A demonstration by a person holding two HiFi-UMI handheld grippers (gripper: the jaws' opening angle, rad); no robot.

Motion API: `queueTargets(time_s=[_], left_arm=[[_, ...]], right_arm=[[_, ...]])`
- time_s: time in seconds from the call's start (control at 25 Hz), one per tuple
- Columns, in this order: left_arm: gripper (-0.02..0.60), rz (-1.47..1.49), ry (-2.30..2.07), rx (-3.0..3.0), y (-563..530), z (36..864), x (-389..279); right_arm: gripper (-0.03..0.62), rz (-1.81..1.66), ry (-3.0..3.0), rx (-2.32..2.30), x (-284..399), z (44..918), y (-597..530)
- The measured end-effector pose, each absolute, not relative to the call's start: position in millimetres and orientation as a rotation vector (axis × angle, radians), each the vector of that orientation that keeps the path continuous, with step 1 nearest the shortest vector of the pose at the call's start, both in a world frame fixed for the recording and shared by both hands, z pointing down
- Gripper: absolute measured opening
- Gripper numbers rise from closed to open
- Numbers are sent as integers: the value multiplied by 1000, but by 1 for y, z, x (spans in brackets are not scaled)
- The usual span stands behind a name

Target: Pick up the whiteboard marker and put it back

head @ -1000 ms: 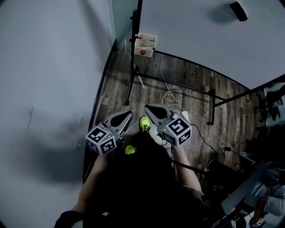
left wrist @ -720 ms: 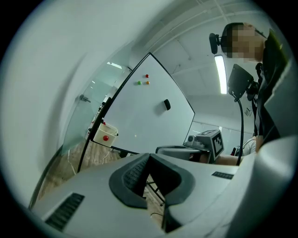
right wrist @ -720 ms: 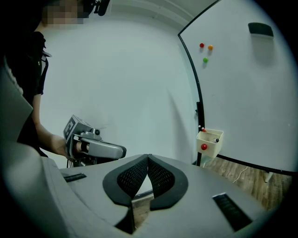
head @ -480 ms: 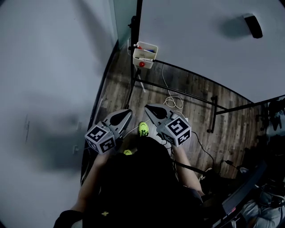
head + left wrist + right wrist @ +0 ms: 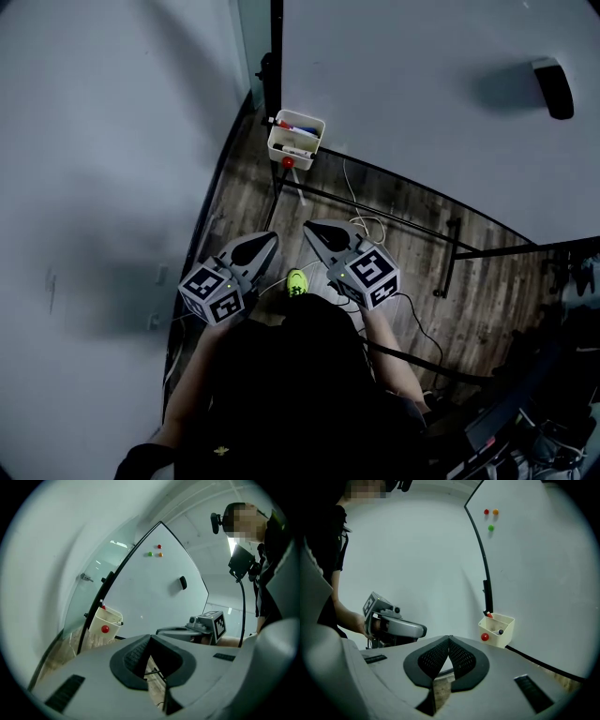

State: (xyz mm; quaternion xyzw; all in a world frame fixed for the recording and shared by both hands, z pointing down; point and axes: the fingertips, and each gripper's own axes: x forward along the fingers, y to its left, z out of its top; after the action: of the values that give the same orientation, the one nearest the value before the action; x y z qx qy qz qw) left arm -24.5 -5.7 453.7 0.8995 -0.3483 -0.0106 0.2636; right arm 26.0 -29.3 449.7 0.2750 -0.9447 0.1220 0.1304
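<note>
well ahead of both claw tips, by the board's stand, lies the whiteboard marker (image 5: 296, 130), with others in a small white tray (image 5: 499, 641). which of them is meant i cannot tell. i judge it light and stiff. its smooth round plastic barrel could roll or slip between pads, so i'd pinch it across the middle of the barrel, clear of the cap, squarely and not hard. the tray looks narrow, so coming down from above onto an end that sticks up seems the easiest hold.

counting outward: i make out three markers in the tray, one red-capped, one blue, one dark, though more may be hidden. one round tray magnet (image 5: 288, 162) sits on its front wall. beyond the tips, the whiteboard (image 5: 422, 84) carries three more: red dot (image 5: 486, 512), orange dot (image 5: 495, 512), green dot (image 5: 491, 528). it also carries one dark eraser (image 5: 553, 89), off to my right claw's side.

two claws, side by side: left claw (image 5: 268, 241) and right claw (image 5: 312, 228), each pressed together at the tips with nothing between, both well short of the tray.
</note>
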Motion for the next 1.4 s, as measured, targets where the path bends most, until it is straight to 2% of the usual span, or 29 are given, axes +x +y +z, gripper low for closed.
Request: queueTargets(time_s=[0.44, 0.84, 1.24, 1.4], left_arm=[[21, -30, -970, 2426, -56, 459, 9], [21, -27, -978, 2411, -77, 467, -8], [21, -16, -859, 2431, -115, 473, -12], [21, 7, -806, 2448, -127, 472, -12]], right_arm=[[5, 333, -2757, 788, 55, 458, -81], [37, 319, -2726, 776, 40, 468, -110], [125, 223, -2608, 790, 29, 482, -153], [133, 203, -2586, 791, 28, 486, -166]])
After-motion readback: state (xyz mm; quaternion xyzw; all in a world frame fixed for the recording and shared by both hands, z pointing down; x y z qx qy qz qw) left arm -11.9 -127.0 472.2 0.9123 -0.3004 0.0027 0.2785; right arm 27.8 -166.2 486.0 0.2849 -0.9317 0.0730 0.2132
